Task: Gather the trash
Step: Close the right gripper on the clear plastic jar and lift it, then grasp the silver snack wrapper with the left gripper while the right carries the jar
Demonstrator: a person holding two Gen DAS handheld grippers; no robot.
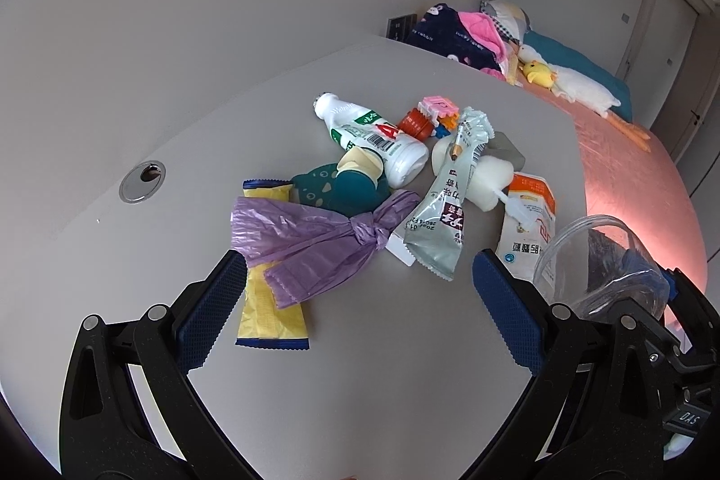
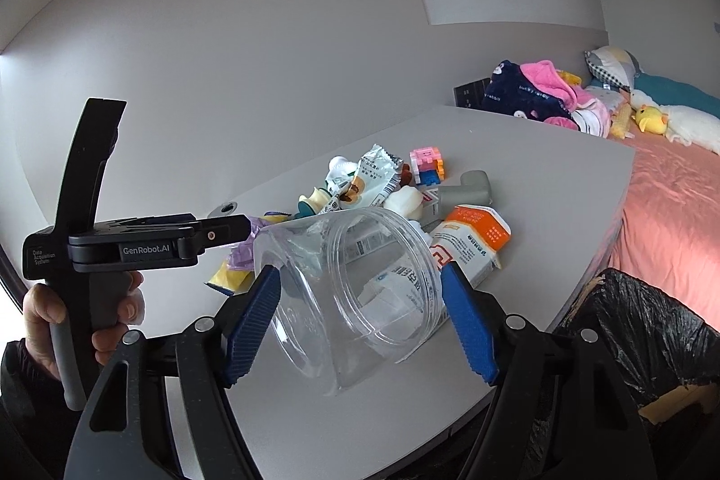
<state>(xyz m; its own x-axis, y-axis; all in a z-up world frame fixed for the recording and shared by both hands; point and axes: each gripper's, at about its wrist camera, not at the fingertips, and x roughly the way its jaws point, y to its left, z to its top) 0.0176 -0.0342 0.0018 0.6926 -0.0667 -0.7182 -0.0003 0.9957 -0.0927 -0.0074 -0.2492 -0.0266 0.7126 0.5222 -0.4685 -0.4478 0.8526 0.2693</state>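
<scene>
Pink-sheeted bed (image 2: pixel 675 201) right of grey table (image 1: pixel 360 345); on it white plush goose (image 1: pixel 580 86), yellow plush chick (image 2: pixel 650 118), crumpled navy-and-pink blanket (image 2: pixel 535 95), possibly a checked pillow (image 2: pixel 609 59).

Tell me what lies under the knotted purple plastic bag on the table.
Under the purple bag lies a yellow wrapper with blue ends; its middle is covered. The bag's upper edge also overlaps a teal frog-face piece. Anything else beneath is hidden.
</scene>
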